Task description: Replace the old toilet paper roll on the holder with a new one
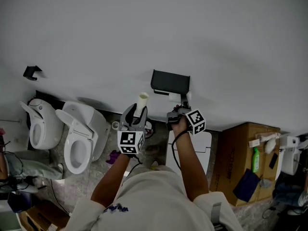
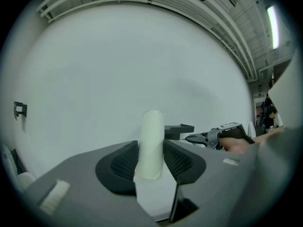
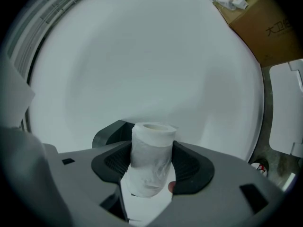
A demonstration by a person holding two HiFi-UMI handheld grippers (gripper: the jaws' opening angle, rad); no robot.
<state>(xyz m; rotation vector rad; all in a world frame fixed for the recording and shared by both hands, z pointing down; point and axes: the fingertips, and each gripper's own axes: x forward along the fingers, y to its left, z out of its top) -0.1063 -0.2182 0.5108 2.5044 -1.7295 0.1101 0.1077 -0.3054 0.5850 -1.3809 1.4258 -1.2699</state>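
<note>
A: So, what does your left gripper [image 2: 150,157] hold?
B: Your ribbed black fingers [image 2: 124,163] clamp a smooth, bare cardboard tube [image 2: 152,131], upright.
A: And your right gripper [image 3: 151,163]?
B: Clenched on a slim, crinkled white paper roll [image 3: 150,148], just below the black holder [image 1: 170,82]. Plain white wall [image 1: 144,32]; brown box [image 3: 265,25] with Chinese print at right.

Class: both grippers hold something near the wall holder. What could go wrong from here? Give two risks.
1. The right gripper squeezes the toilet paper roll across its soft sides. The paper already looks dented, so a crushed core might not slide onto the black holder.
2. The left gripper grips the empty cardboard tube only near its lower end, so the tube could tip out and drop.
</note>
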